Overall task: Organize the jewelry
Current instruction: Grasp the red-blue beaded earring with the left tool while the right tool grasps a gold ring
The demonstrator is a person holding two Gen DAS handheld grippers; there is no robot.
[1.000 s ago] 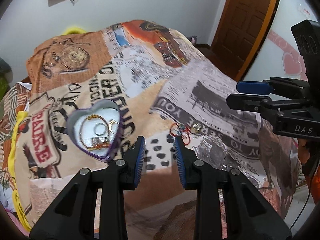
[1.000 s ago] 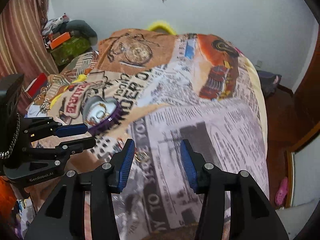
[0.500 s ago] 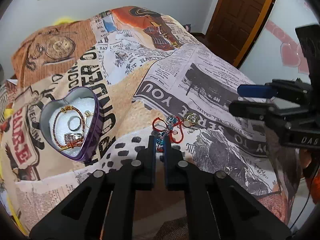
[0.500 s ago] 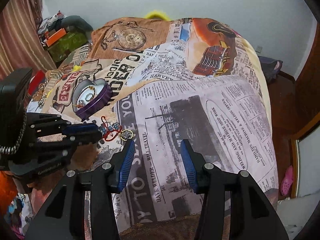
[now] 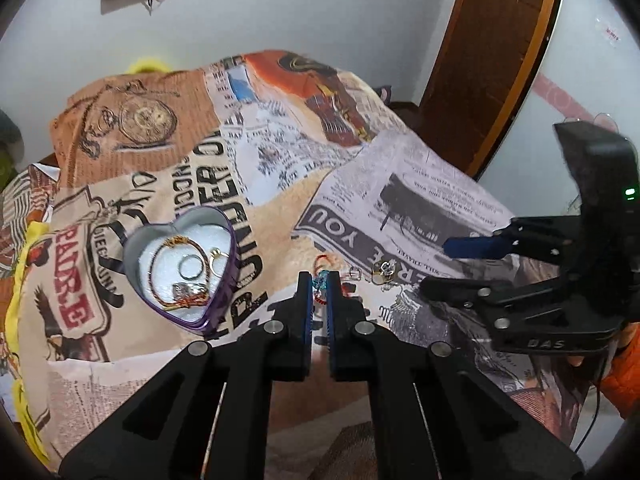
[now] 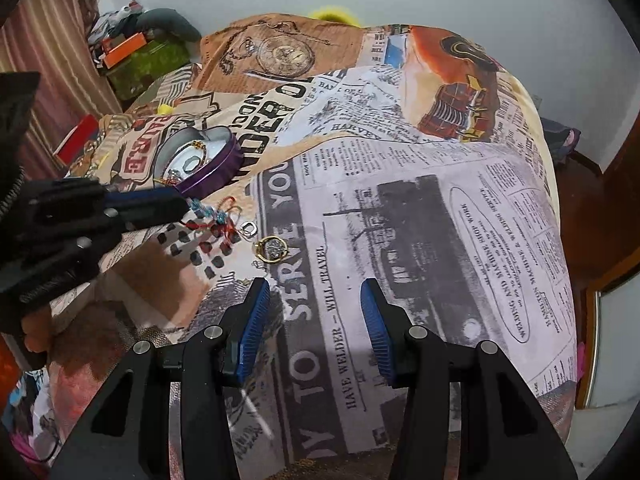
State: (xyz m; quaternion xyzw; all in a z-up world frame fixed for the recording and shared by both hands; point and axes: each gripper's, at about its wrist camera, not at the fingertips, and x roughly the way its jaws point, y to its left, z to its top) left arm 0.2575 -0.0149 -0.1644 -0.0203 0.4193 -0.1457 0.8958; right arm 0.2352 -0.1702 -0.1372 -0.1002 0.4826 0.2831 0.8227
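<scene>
The left gripper (image 5: pixel 319 280) pinches the red-and-blue bracelet (image 6: pixel 216 218) right of the heart tin (image 5: pixel 218 304), right gripper (image 6: pixel 312 320) half-open; lift gently, clearing the tin's rim.

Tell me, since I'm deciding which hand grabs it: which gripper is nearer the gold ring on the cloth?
Right. The right gripper hovers open just short of the gold ring; the left gripper is beside it, shut on the red bracelet.
</scene>
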